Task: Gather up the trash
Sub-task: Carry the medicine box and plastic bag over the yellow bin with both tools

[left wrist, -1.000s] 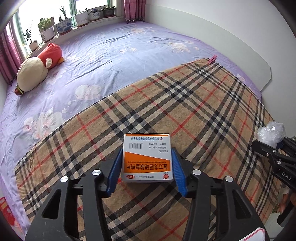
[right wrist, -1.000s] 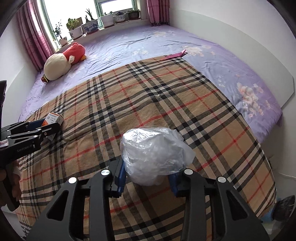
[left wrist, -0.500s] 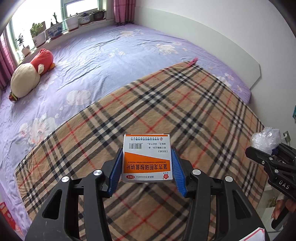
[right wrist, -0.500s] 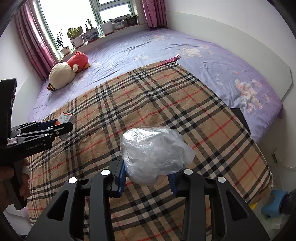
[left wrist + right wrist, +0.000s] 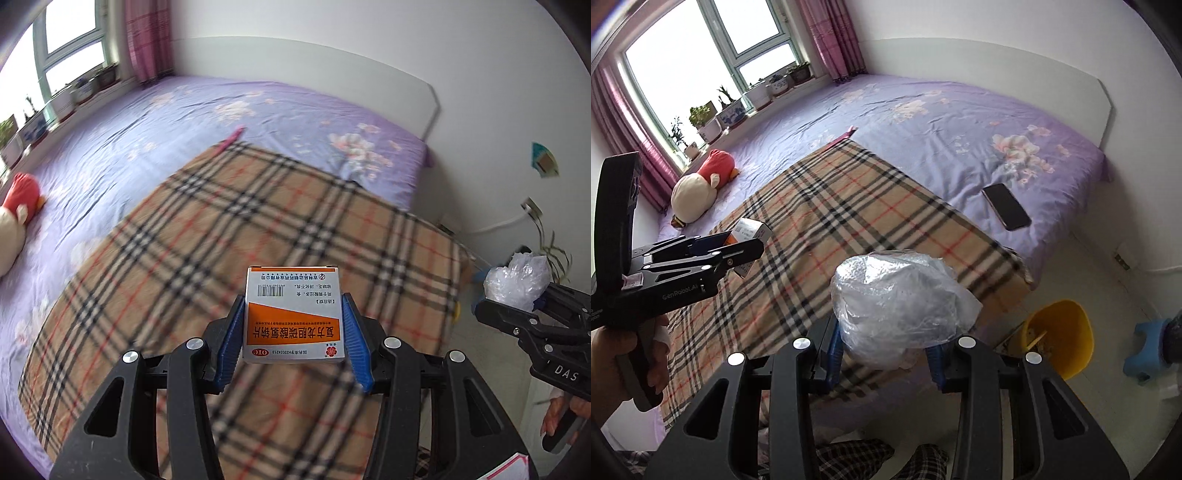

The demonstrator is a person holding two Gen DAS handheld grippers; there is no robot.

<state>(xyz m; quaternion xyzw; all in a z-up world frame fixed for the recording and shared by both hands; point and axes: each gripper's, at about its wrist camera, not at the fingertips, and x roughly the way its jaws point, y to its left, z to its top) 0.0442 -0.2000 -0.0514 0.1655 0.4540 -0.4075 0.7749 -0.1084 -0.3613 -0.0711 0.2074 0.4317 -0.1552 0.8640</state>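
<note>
Left claw [image 5: 293, 334] pinches medicine box [image 5: 294, 315]; right claw [image 5: 886, 349] pinches plastic wad [image 5: 899, 299]

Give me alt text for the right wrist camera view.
The right gripper clamps a crumpled clear plastic bag above a plaid blanket on a purple bed; a yellow bin stands on the floor at right. At left, the left gripper holds a small box.

Counted: two black two-finger grippers, left [image 5: 293, 332] and right [image 5: 884, 354]; one orange-and-white cardboard medicine box [image 5: 294, 317]; one crumpled clear plastic bag [image 5: 899, 304]; one black smartphone [image 5: 1006, 211] at 1 o'clock; one yellow plastic bin [image 5: 1060, 338]; one red-and-cream plush toy [image 5: 700, 184] at 10 o'clock.
</note>
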